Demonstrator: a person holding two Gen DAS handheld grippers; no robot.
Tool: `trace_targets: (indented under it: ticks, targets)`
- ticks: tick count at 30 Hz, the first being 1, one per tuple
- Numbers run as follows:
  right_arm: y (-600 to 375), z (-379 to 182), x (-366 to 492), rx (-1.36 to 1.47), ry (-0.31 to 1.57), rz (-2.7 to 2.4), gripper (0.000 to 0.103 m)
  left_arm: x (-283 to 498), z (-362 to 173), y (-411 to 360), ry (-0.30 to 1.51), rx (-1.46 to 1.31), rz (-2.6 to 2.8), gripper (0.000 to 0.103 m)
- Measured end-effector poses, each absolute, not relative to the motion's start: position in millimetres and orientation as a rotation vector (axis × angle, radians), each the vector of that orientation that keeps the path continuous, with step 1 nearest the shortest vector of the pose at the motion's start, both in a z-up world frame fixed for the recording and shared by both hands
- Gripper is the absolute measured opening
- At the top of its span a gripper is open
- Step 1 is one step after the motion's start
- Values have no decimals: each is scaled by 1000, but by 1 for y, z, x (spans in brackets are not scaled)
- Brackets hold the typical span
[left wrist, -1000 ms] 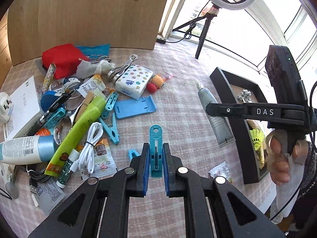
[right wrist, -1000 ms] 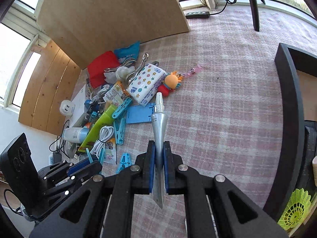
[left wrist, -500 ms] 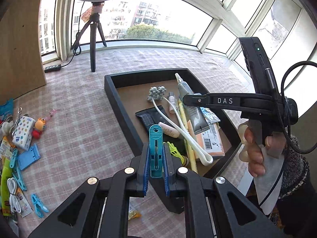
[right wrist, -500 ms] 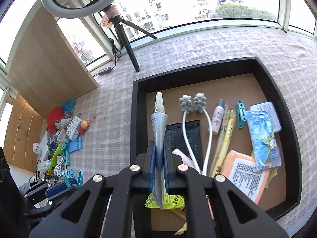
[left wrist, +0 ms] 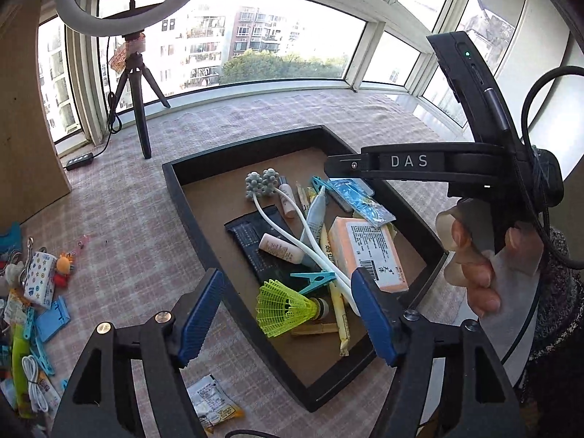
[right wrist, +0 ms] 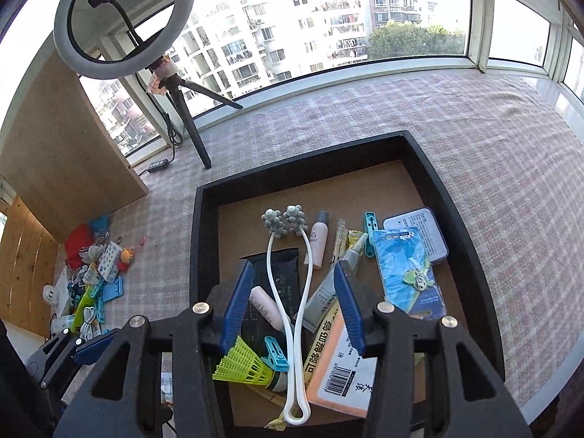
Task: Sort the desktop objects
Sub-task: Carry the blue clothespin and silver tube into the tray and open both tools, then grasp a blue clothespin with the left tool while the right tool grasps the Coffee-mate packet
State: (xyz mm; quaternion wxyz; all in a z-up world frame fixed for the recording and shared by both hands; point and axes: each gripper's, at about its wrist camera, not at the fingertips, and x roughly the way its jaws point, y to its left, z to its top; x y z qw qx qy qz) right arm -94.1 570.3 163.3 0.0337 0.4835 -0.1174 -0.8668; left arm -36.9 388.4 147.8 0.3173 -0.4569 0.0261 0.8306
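left wrist view: left gripper [left wrist: 288,314] jaws opening, nothing between the pads; teal clothespin [left wrist: 313,277] lies in the black tray [left wrist: 189,215] beside the yellow shuttlecock [left wrist: 284,308].
right wrist view: right gripper [right wrist: 292,310] jaws opening above the tray; the silver tube [right wrist: 337,284] apparently rests loose on the tray contents.

A checked tablecloth [right wrist: 456,138] carries a black tray [right wrist: 471,226] and clutter [right wrist: 98,273].

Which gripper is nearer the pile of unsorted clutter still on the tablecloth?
Left. The left gripper straddles the tray's near-left rim, on the side facing the clutter pile. The right gripper hangs over the tray's middle, farther away.
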Motion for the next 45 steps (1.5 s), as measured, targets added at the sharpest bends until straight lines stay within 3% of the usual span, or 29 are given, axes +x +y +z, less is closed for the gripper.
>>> trace_targets:
  ticks: [14,19,26,32,39,41,42,44,45]
  targets:
    - [449,133,-55,1521,-68,-2341,46,-37,92,206,-52,-1503,2431,67]
    - [396,96,-26,1583,69,-2212,56,-29,67,160,-161,-1614,2457,67]
    - [362,41,-12,1764,131,-2132,57,-26,45,145,-199,-1669,2472,68]
    - [353,28,-10,1808,200,-2166,60,-35,31,154,-188,-1691,2453,68]
    - [340,22,-4,1774,343,-2184,67,-39,17,165,-127,-1701,2457,59]
    - [340,22,0,1753,378,-2186,65,-37,18,163,-112,-1691,2477,50]
    - [340,23,2,1744,386,-2182,62,-36,18,161,-108,-1686,2489,40]
    - [338,26,4,1720,405,-2174,45,-35,19,154,-123,-1683,2500,29]
    - [337,28,5,1710,409,-2166,27,-35,19,151,-146,-1680,2494,29]
